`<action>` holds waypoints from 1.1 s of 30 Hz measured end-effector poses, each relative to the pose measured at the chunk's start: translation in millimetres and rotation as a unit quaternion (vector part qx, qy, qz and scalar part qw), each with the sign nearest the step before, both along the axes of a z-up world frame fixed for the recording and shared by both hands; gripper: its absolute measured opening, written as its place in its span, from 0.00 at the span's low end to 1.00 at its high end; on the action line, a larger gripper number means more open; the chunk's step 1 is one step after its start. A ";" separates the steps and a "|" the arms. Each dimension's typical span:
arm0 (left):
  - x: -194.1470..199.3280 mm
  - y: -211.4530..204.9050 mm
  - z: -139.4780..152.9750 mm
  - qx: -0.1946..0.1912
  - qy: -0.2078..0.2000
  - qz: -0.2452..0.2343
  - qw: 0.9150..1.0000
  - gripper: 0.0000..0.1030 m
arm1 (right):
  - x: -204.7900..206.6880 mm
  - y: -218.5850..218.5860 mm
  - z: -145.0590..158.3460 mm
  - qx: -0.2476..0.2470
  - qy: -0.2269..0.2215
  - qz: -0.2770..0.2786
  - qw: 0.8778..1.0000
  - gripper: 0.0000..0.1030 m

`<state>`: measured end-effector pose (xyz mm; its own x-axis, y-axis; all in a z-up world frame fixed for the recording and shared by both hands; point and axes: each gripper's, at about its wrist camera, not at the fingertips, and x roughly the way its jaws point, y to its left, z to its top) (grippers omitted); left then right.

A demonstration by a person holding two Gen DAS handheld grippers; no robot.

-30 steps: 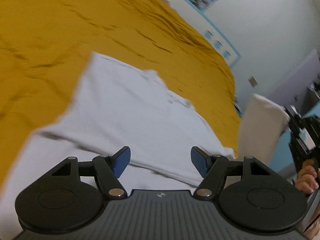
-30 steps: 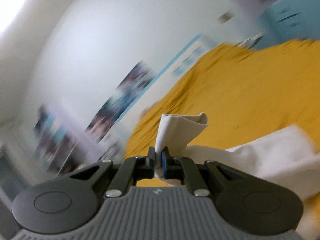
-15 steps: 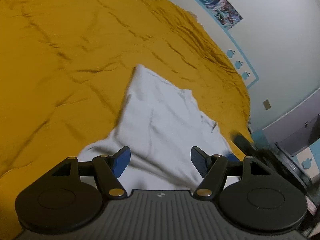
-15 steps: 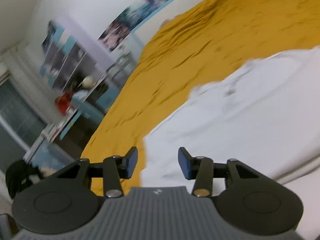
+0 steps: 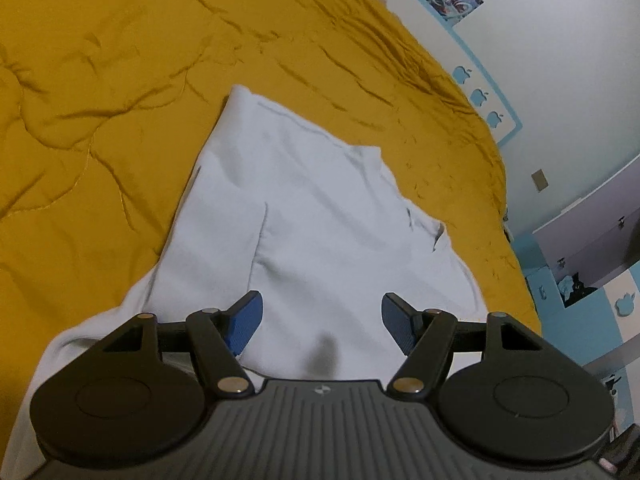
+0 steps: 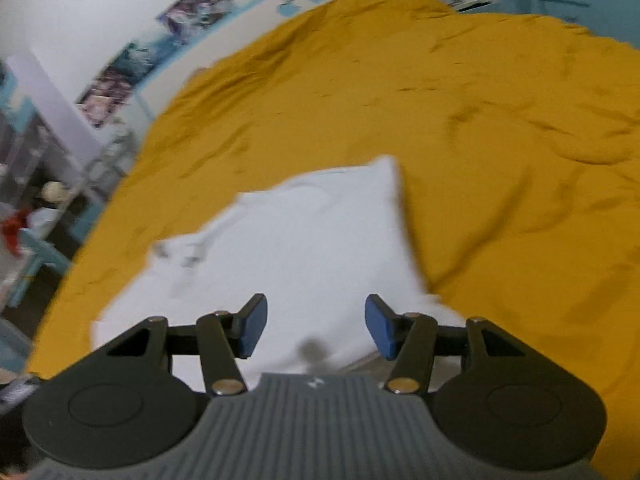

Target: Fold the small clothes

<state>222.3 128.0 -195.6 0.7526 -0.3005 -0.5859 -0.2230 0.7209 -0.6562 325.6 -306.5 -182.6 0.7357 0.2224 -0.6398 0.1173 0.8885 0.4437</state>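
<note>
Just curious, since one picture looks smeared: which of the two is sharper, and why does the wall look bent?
Left wrist view: sharp, creases in the white garment and yellow bedspread crisp; wall curves from the fisheye lens. Right wrist view: smeared, garment edges fuzzy, posters blurred; the tool's small shadow falls on the cloth.

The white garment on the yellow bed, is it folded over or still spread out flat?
Partly folded. The white garment lies on the yellow bedspread with one layer doubled over another, its edge running down the middle. Neither gripper holds it.

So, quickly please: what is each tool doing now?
Left tool: open, empty, over the white garment.
Right tool: opening, holding nothing.
</note>
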 end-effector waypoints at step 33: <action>-22.5 11.6 7.1 -0.038 -0.017 -0.007 0.999 0.85 | -48.7 -58.7 -23.4 0.224 0.031 -0.210 0.951 0.00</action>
